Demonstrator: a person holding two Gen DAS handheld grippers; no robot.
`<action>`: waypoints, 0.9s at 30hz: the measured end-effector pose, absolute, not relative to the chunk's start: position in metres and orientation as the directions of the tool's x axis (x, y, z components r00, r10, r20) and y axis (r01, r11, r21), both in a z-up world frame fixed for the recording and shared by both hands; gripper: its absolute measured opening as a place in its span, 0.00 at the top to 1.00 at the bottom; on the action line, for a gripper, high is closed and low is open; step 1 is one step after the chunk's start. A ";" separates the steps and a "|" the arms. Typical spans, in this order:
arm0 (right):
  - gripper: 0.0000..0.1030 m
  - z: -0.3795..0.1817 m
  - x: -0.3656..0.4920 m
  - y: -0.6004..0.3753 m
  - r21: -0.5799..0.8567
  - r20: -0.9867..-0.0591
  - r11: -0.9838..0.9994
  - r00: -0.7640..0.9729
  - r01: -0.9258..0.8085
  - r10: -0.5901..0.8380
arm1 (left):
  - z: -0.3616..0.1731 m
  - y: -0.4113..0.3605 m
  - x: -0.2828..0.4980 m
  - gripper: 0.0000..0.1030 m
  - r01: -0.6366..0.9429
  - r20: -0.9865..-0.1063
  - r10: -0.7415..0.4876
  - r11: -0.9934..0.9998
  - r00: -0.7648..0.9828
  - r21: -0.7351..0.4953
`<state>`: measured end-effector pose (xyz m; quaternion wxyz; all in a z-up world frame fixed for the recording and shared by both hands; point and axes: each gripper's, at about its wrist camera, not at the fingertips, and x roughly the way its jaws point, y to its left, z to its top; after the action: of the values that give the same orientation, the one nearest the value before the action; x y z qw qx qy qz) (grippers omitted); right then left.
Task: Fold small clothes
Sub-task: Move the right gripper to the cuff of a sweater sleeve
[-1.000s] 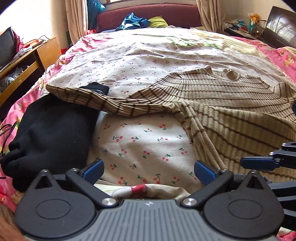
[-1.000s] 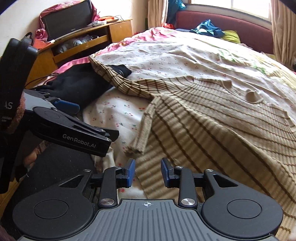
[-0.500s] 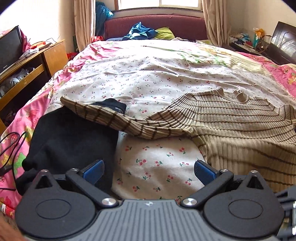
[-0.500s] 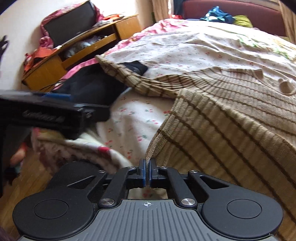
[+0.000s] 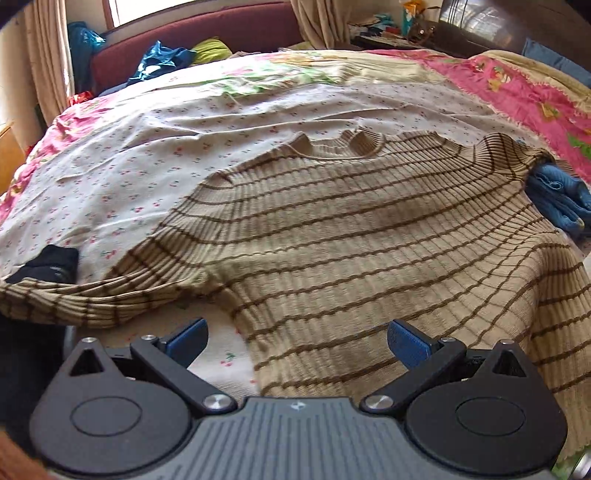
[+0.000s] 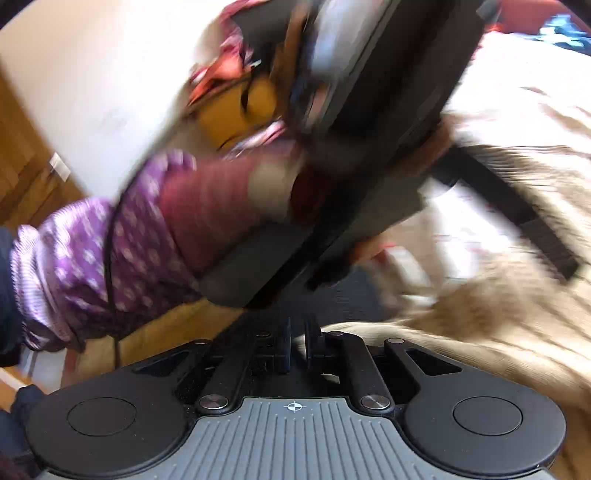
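1. While the left gripper hangs low over the near edge of the bed, its two blue fingertips stand wide apart with nothing between them.
2. Under and ahead of that gripper lies the striped sweater, tan ribbed knit with thin brown bands, spread front-up across the cherry-print sheet; its collar points toward the far side of the bed.
3. One sleeve stretches out to the left along the near edge, its end lying over a black garment that shows just beyond it.
4. On the right, the other shoulder of the sweater touches a folded blue cloth, beside a pink flowered blanket.
5. Farther back, a dark red headboard carries a blue and a yellow-green bundle.
6. From the right wrist view, heavily smeared by motion blur, the right gripper shows its fingers drawn close together with only a narrow slit between them; whether any cloth is pinched there cannot be told.
7. Just beyond it, blurred tan knit of the sweater lies close to the fingers.
8. Above it, the person's left forearm in a purple patterned sleeve holds the other black tool body across the frame.
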<state>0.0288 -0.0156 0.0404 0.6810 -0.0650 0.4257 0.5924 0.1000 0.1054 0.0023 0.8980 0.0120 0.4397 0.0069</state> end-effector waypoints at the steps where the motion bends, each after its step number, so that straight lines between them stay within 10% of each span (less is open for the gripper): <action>1: 0.90 0.044 0.037 -0.034 0.392 -0.666 0.359 0.008 -0.847 0.746 | 0.001 0.098 0.106 0.00 0.008 -0.791 0.010 1.000 0.612 0.019; 10: 0.86 0.033 0.159 -0.215 0.388 -0.634 0.890 0.633 -0.238 0.445 | -0.007 0.019 0.168 0.00 0.116 -0.782 -0.077 0.993 0.618 -0.007; 20: 0.80 0.025 0.238 -0.312 0.634 -0.489 0.769 0.814 0.084 0.314 | -0.002 -0.051 0.212 0.00 0.234 -0.768 -0.160 0.972 0.621 -0.014; 27: 0.78 -0.011 0.251 -0.410 0.617 -0.571 0.703 0.816 0.354 0.091 | 0.008 -0.115 0.240 0.00 0.330 -0.734 -0.228 0.944 0.640 -0.006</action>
<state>0.2513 -0.4100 -0.0111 0.8745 0.3782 0.2941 -0.0754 0.2400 -0.1153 0.0080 0.9032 0.0643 0.3952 -0.1543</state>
